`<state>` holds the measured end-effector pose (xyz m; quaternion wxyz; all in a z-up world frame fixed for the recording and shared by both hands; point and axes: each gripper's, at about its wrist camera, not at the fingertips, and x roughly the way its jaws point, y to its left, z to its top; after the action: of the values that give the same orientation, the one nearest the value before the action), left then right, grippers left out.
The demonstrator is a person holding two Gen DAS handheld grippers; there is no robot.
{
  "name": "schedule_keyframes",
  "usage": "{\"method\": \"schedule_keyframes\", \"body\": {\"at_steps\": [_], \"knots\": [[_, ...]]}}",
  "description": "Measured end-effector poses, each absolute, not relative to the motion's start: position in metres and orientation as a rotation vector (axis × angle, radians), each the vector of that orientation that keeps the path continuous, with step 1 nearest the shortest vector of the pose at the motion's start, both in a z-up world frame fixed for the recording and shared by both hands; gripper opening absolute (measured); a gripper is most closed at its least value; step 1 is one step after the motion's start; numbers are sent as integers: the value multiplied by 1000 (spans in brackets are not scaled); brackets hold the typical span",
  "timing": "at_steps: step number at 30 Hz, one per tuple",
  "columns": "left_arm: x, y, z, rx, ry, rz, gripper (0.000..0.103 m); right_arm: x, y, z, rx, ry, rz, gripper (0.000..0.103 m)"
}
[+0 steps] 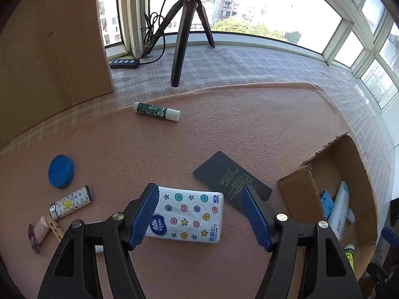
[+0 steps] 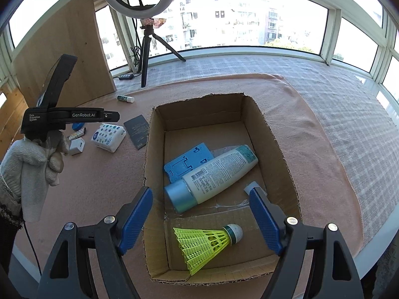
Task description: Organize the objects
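The tissue pack [image 1: 185,218] lies on the desk between the released fingers of the left hand-held gripper [image 1: 199,214], and the soft pack may slip if squeezed off-centre, while the right hand-held gripper [image 2: 200,220] waits open above the cardboard box [image 2: 279,149].

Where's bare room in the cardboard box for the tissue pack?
Inside the cardboard box, the far floor strip beyond the lotion bottle and blue plastic piece is bare. The near end is crowded by the yellow shuttlecock.
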<state>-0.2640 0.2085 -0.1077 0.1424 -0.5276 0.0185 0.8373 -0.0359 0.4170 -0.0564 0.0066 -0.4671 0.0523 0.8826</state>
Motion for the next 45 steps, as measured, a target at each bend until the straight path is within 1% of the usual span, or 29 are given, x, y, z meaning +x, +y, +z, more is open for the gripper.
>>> {"method": "schedule_keyframes", "body": {"at_steps": [8,12,15,21,25,29,34,39,42,45], "knots": [[-293,195,-137,-1637,63,2416,72,-28,419,-61,-1483,161,2738,76],[-292,200,-146,-1654,106,2383,71,-26,423,-63,-1488,163,2726,76],[-285,204,-147,-1642,134,2359,69,-26,424,-62,-1488,163,2722,76],[-252,198,-150,-1608,137,2336,68,-28,416,-59,-1489,160,2748,76],[-225,186,-149,-1583,106,2341,65,-32,403,-55,-1490,153,2779,76],[-193,180,-148,-1546,133,2327,64,-36,386,-51,-1504,146,2821,76],[-158,173,-147,-1526,126,2291,64,-40,363,-50,-1530,135,2867,76],[-130,173,-145,-1492,180,2247,64,-41,347,-53,-1571,157,2898,76],[-115,172,-137,-1454,218,2268,64,-43,339,-56,-1605,175,2912,76],[-105,161,-120,-1408,180,2312,65,-48,331,-61,-1654,198,2931,76]]}}
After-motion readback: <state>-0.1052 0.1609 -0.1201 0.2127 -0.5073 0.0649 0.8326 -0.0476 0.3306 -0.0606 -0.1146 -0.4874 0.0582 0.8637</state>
